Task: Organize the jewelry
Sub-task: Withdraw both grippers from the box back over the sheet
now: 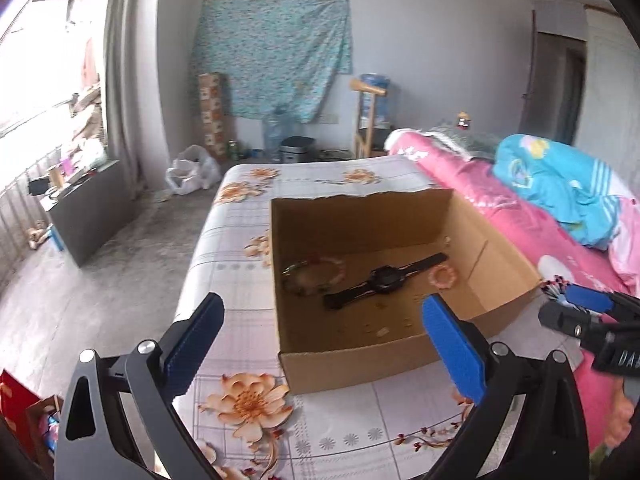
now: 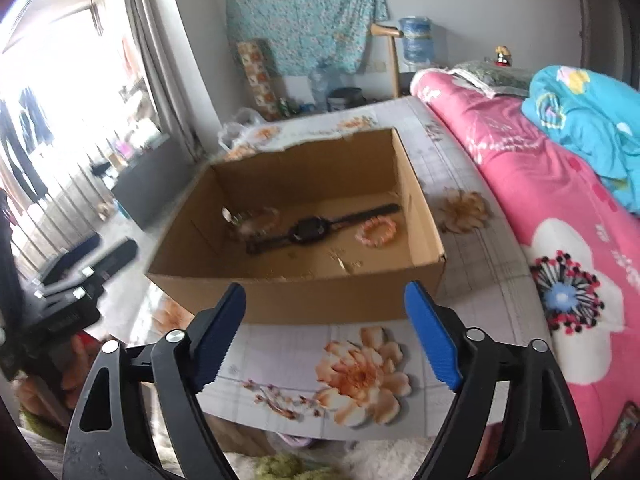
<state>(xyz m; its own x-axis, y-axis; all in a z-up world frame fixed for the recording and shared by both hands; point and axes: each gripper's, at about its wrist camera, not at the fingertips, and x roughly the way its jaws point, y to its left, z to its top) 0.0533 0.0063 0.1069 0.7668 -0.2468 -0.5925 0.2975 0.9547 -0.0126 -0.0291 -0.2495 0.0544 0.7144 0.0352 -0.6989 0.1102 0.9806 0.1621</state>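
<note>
Watch [image 1: 386, 282] in cardboard box [image 1: 352, 364], beaded bracelets beside it — both tongs empty, agape

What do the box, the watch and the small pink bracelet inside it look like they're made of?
Box: brown corrugated cardboard, matte, with a torn, ragged back edge. Watch: black case and strap, dull sheen, probably plastic or rubber; the look leaves that open. Pink bracelet: a ring of small rounded pale pink beads, possibly plastic or stone; too small to tell.

Brown box [image 1: 360, 364], black watch [image 1: 386, 280], pink bracelet [image 1: 442, 277]
</note>
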